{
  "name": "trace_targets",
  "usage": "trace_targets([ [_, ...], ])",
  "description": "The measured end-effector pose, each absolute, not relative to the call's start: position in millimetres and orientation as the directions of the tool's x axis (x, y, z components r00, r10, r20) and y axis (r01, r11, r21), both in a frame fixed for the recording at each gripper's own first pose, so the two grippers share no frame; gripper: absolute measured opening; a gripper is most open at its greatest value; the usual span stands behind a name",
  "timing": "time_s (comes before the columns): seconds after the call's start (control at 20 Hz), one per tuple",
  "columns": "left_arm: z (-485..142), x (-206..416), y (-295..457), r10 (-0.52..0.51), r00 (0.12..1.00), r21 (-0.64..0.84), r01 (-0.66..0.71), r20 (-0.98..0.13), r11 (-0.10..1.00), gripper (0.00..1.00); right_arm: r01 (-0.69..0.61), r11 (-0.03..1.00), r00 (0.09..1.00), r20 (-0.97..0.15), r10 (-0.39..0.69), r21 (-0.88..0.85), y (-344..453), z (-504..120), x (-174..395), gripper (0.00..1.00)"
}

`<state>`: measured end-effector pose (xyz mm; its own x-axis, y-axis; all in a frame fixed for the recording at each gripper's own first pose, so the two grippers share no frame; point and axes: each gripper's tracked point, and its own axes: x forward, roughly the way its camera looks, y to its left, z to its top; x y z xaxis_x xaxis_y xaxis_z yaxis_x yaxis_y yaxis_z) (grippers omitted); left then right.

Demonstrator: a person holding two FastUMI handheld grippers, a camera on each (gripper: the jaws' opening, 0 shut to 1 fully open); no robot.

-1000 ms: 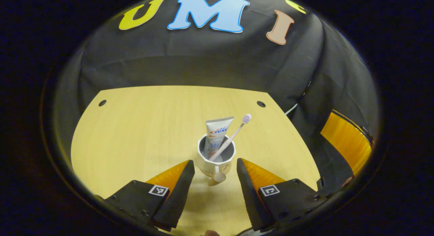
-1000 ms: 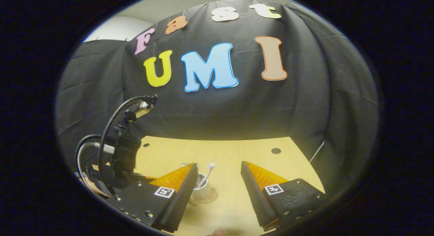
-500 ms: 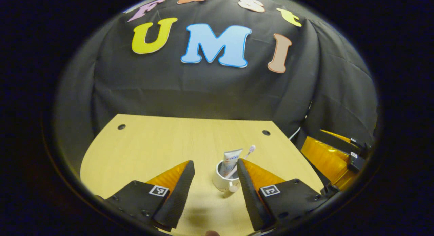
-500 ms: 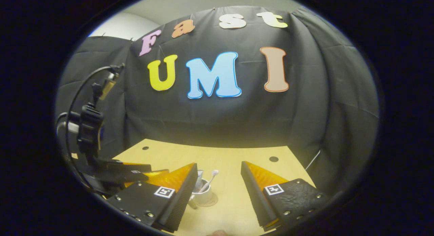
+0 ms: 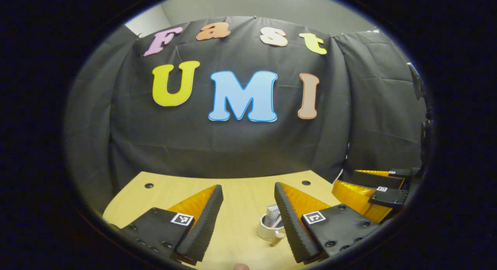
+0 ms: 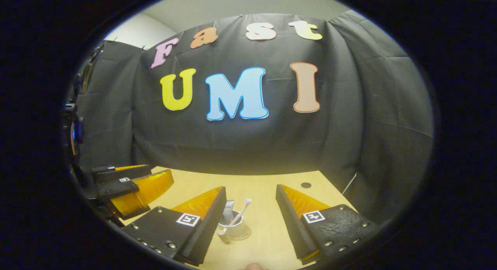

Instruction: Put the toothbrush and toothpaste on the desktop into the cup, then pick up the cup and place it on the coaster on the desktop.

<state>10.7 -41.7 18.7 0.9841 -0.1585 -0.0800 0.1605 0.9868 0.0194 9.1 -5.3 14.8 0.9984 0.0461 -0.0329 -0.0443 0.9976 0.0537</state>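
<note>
A white cup (image 6: 233,229) stands upright on a round brown coaster (image 6: 245,235) on the wooden desktop (image 6: 268,239). A toothpaste tube (image 6: 228,207) and a white toothbrush (image 6: 243,211) lean inside it. In the right gripper view my right gripper (image 6: 251,187) is open and empty, and the cup sits low beside its left finger. In the left gripper view the cup (image 5: 267,230) with the toothpaste (image 5: 273,214) is partly hidden by the right-hand finger. My left gripper (image 5: 247,186) is open, holding nothing, well back from the cup.
The other gripper (image 5: 374,194) hovers at the right edge of the left gripper view; the left one (image 6: 130,184) shows at the left of the right gripper view. Dark holes (image 5: 148,185) mark the desktop's far corners. Black cloth walls close the back and sides.
The left gripper has drawn back and tilted up from the cup, which now looks small and low. The right gripper also tilted up slightly. The cup stayed on the coaster.
</note>
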Motion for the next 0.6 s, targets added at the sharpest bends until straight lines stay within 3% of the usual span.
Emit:
trace_targets([
  [0.15, 29.7, 9.1, -33.7, -0.162, 0.986, 0.041, 0.163, -0.028, 0.986, 0.87, -0.020, 0.999, 1.000, -0.020, 0.021, 0.048, -3.0, 20.6, 5.8, 0.81],
  [0.3, 30.8, 10.8, -27.9, -0.176, 0.984, 0.057, 0.176, -0.008, 0.983, 0.88, 0.012, 0.998, 1.000, -0.024, -0.011, 0.054, -2.2, 22.8, 3.3, 0.89],
  [0.6, 37.7, 10.8, -25.5, -0.201, 0.980, 0.056, 0.201, -0.003, 0.978, 0.87, 0.054, 0.998, 0.998, 0.007, -0.055, 0.037, -1.9, 35.8, -4.2, 0.89],
])
